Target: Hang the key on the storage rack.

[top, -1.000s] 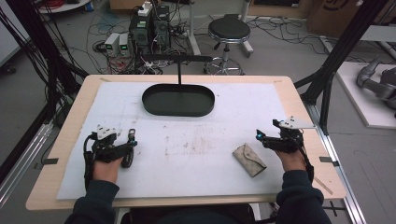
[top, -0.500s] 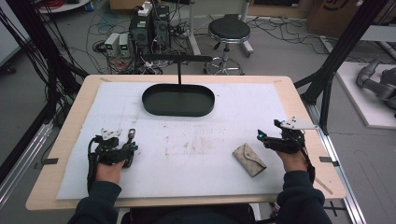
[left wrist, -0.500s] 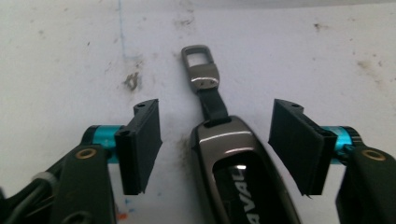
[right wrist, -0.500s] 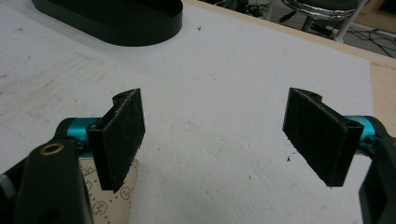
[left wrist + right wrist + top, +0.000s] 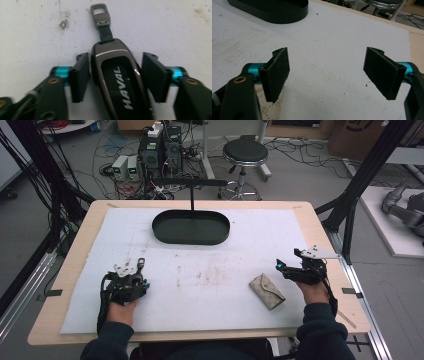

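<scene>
Car key (image 5: 117, 82) bracketed by left gripper (image 5: 116, 75), jaws just closing, not yet clamped, for pickup. Right gripper (image 5: 327, 72) jaws spread, nothing held, parked beside pouch (image 5: 267, 291).

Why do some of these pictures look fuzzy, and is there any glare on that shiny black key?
Left gripper view: the car key fob is soft and blurred near the bottom edge, with bright glare streaks along its glossy rim. Right gripper view: the black pads look sharp, the far stool hazy. High view: even, soft light, faint shadows.
</scene>
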